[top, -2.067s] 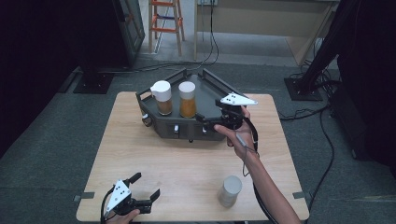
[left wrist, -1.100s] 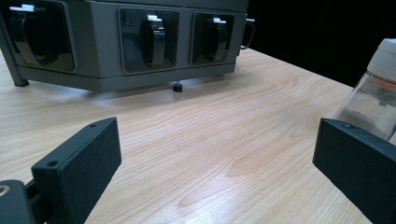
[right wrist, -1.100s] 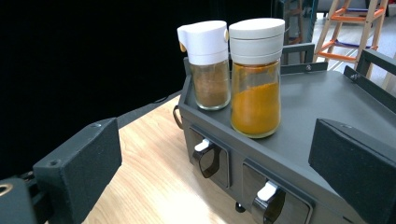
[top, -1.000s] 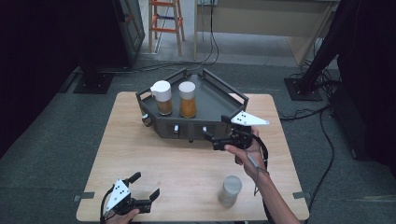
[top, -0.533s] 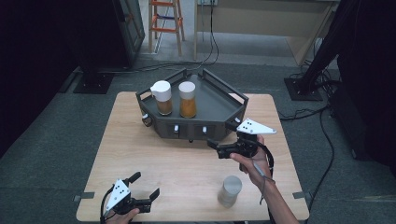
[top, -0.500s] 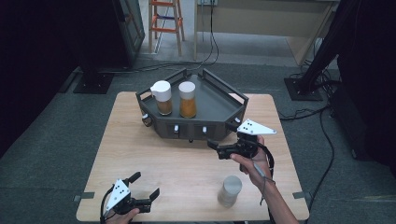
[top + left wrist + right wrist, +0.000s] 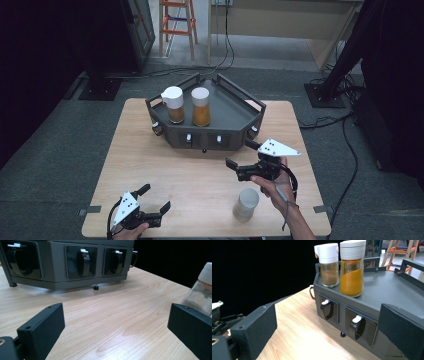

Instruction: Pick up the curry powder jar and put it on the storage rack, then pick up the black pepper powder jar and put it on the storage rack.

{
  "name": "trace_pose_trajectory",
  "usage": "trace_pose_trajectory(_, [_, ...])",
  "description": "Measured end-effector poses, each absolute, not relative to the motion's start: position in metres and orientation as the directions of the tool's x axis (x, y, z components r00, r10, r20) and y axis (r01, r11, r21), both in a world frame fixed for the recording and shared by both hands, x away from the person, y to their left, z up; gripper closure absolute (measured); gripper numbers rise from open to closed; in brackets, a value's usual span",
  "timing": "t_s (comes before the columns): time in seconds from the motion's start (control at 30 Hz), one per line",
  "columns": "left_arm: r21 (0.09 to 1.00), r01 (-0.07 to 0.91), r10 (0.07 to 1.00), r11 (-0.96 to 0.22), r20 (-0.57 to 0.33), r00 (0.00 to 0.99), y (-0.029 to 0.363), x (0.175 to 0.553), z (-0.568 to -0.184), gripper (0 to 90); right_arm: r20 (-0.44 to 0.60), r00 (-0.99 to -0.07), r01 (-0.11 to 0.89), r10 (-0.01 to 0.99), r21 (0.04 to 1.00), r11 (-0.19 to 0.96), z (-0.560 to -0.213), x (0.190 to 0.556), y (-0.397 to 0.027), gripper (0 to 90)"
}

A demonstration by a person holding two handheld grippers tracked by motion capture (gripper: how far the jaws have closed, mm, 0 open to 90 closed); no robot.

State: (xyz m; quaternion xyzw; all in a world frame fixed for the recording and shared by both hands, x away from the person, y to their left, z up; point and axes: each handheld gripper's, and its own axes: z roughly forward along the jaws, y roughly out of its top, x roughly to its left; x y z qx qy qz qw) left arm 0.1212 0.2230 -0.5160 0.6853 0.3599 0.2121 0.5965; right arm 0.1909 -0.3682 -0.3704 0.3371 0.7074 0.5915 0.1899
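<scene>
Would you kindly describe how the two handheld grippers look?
Both grippers, left and right, are black with two flat, blocky jaws. Each carries a pale three-cornered plate with small dark dots on top, and a black cable loops from each. The forearms are bare, with no sleeves.

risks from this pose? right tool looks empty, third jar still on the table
1. The loose jar stands near the table's front edge, right beside the person's right hand; a careless swing could tip it or push it off.
2. The right tool hangs open close to the grey rack; drifting forward could clip its front hooks.
3. The two jars on the rack stand close together, so placing a third could bump them.
</scene>
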Motion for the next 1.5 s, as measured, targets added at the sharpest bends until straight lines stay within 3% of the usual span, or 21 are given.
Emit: trace_pose_trajectory(1.5, [0.971, 0.238, 0.749, -0.032, -0.134, 0.648, 0.223, 0.121, -0.516, 0.9, 0.154, -0.681, 0.289, 0.716, 0.955, 0.070, -0.402, 0.149, -0.392, 2.3])
